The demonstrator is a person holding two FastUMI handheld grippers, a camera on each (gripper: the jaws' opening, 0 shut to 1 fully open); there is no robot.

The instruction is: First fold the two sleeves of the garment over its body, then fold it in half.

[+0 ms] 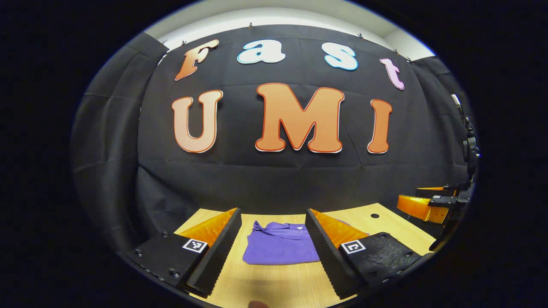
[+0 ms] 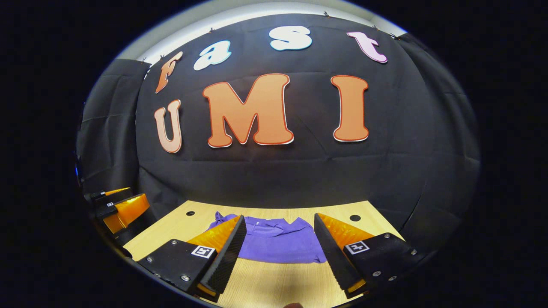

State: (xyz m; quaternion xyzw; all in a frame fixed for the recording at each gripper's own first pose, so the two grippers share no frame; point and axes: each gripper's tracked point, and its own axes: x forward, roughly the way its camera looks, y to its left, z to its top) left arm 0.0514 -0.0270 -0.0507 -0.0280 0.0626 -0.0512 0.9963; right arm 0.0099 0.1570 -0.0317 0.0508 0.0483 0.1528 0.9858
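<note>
Left gripper view: the left gripper (image 1: 273, 233) is held above the near part of the table (image 1: 274, 286), its two fingers spread wide apart with nothing between them but open air; through the gap lies the purple garment (image 1: 278, 248), flat on the wooden tabletop, well beyond the fingertips and not touched by either; the garment forms a compact, roughly rectangular shape, collar end toward the black cloth wall (image 1: 274, 179), its straight near edge facing the camera; part of the cloth is hidden behind the right-hand finger, so its full outline cannot be told; a small dark hole (image 1: 374, 215) sits in the tabletop toward the far right; at the right edge of this view the right gripper (image 1: 421, 201) shows side-on above the table's edge, too oblique here to judge its opening. Right gripper view: the right gripper (image 2: 279, 229) likewise stands raised over the near table (image 2: 274, 282), fingers parted wide, nothing clamped; the garment (image 2: 278, 244) lies between and beyond them, near the back of the table, collar toward the wall (image 2: 299, 179); two holes in the tabletop, one far left (image 2: 190, 212) and one far right (image 2: 354, 217); the left gripper (image 2: 122, 203) appears at the left edge, clear of the garment.
</note>
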